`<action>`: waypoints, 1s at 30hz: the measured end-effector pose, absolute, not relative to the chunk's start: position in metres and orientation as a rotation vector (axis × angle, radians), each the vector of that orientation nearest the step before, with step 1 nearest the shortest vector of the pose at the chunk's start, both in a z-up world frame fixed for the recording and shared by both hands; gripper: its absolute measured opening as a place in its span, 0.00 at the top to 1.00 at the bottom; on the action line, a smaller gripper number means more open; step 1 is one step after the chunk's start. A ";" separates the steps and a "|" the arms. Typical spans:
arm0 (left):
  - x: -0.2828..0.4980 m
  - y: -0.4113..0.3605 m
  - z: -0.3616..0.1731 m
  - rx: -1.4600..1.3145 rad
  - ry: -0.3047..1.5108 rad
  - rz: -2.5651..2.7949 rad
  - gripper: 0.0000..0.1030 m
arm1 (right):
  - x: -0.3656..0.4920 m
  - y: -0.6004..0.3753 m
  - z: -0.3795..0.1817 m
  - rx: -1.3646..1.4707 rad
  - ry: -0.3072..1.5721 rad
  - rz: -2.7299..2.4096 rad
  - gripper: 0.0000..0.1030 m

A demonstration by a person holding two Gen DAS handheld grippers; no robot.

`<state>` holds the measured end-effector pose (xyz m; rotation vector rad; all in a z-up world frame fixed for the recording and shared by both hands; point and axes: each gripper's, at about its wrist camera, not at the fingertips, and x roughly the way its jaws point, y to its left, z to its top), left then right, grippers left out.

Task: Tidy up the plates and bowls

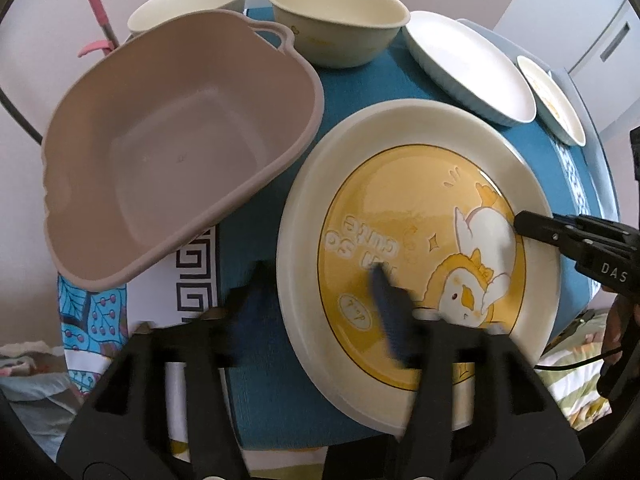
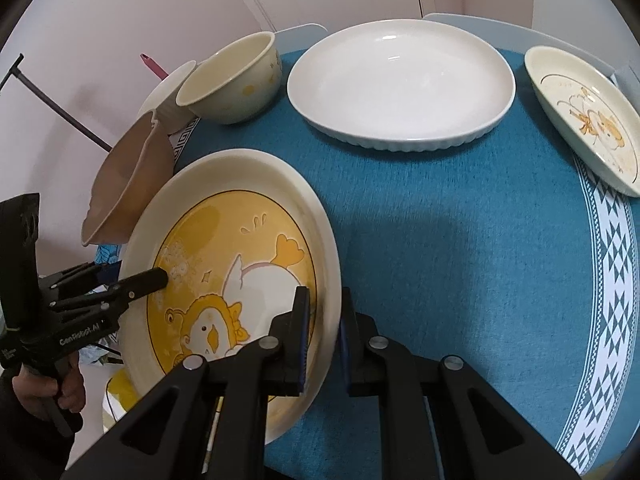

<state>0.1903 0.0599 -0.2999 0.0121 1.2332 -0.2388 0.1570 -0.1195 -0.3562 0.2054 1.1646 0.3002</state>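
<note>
A large yellow duck plate point(image 1: 404, 240) point(image 2: 224, 264) is tilted above the blue tablecloth. My left gripper point(image 1: 320, 296) straddles its near rim, one finger point(image 1: 386, 304) over the plate face, the other point(image 1: 248, 292) outside; the jaws look apart and blurred. My right gripper point(image 2: 324, 312) is shut on the plate's right rim, one pad point(image 2: 302, 316) inside, one outside. Each gripper shows in the other's view, the right point(image 1: 576, 236) and the left point(image 2: 132, 284). A taupe plastic basin point(image 1: 160, 168) point(image 2: 124, 184) lies left of the plate.
Two cream bowls point(image 1: 340, 20) point(image 1: 188, 4) stand at the back, one also in the right wrist view point(image 2: 232, 80). A white oval dish point(image 1: 468, 68) point(image 2: 400, 84) and a small duck plate point(image 1: 552, 100) point(image 2: 588, 120) lie on the right. The table edge point(image 2: 616, 300) curves around.
</note>
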 end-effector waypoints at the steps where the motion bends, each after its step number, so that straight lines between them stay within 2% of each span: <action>1: 0.189 0.060 -0.299 0.014 1.223 -0.239 0.34 | 0.157 -0.119 -0.356 0.204 1.159 0.299 0.86; 6: 0.184 0.056 -0.296 0.015 1.219 -0.236 0.34 | 0.154 -0.121 -0.353 0.201 1.144 0.287 0.71; 12: 0.166 0.060 -0.276 -0.010 1.199 -0.179 0.34 | 0.146 -0.128 -0.336 0.196 1.141 0.295 0.71; 18: 0.142 0.051 -0.201 -0.028 1.058 -0.150 0.34 | 0.133 -0.138 -0.272 0.172 1.039 0.321 0.70; 20: 0.142 0.044 -0.175 -0.043 0.986 -0.144 0.23 | 0.132 -0.142 -0.252 0.158 0.999 0.330 0.50; 21: 0.143 0.040 -0.165 -0.055 0.954 -0.144 0.06 | 0.132 -0.145 -0.242 0.148 0.975 0.327 0.25; 22: 0.145 0.035 -0.154 -0.069 0.920 -0.145 0.00 | 0.134 -0.152 -0.235 0.147 0.956 0.325 0.08; 24: 0.150 0.026 -0.139 -0.085 0.871 -0.155 0.00 | 0.138 -0.161 -0.221 0.154 0.914 0.327 0.04; 30: 0.183 -0.016 -0.127 -0.072 0.868 -0.111 0.00 | 0.171 -0.205 -0.202 0.125 0.865 0.366 0.03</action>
